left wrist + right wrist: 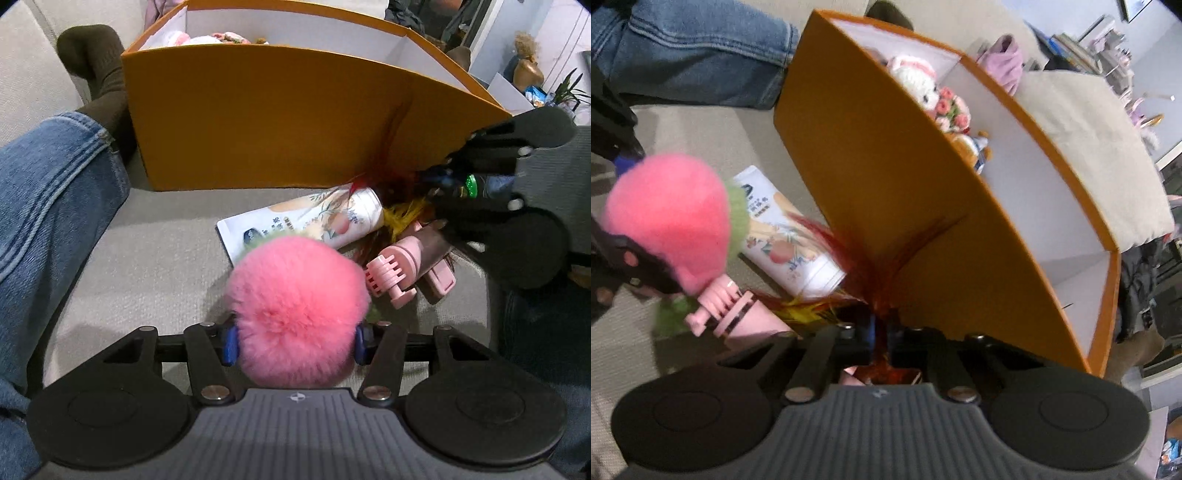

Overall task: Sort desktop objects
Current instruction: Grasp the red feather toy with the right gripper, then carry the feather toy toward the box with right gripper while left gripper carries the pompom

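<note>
My left gripper [295, 341] is shut on a fluffy pink pom-pom toy [295, 306] with green trim, held just above the grey cushion; the toy also shows in the right wrist view [670, 218]. My right gripper [881, 338] is shut on a red and yellow feather toy [875, 273], close against the orange box [886, 177]; it shows at the right of the left wrist view [454, 192]. A white printed tube [314, 218] and a pink roller [395, 273] lie on the cushion between the grippers.
The orange box [280, 122] has white dividers and holds plush toys [931, 92] in its far compartment. A jeans leg [51, 199] and dark sock [99, 70] lie at the left. The grey sofa cushion [147, 266] lies under everything.
</note>
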